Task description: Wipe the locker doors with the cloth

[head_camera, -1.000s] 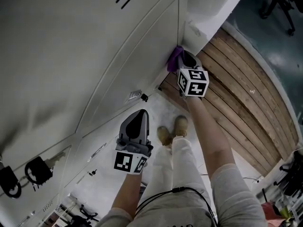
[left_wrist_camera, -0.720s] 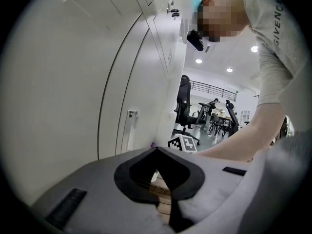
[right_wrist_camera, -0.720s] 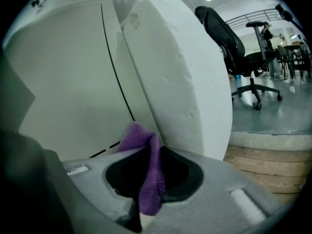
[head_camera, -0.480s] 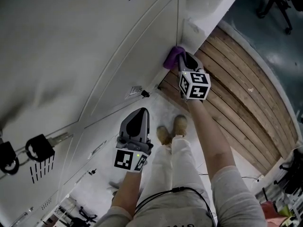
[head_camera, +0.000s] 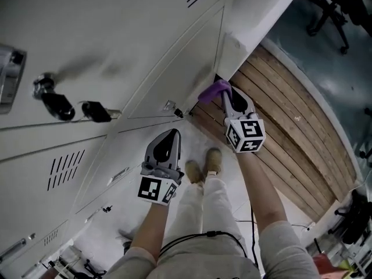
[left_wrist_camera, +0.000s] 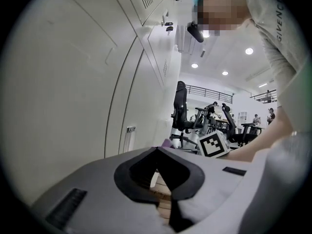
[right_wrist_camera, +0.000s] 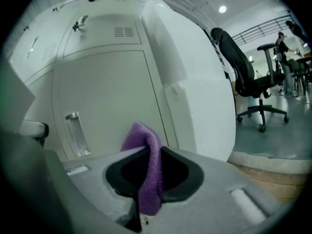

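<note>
Right gripper point(right_wrist_camera: 148, 151): clamps purple cloth point(right_wrist_camera: 142, 136); locker door point(right_wrist_camera: 107, 94) at eleven o'clock.
Left gripper point(left_wrist_camera: 157, 149): closed, empty.
Cloth feel: soft, light, I judge; pinch a fold.

My left gripper point(head_camera: 172, 133) and right gripper point(head_camera: 225, 95) are grey, with black-and-white marker cubes point(head_camera: 246, 135); pale trousers point(head_camera: 197, 208), tan shoes point(head_camera: 213, 160), black cable point(head_camera: 216, 233).
</note>
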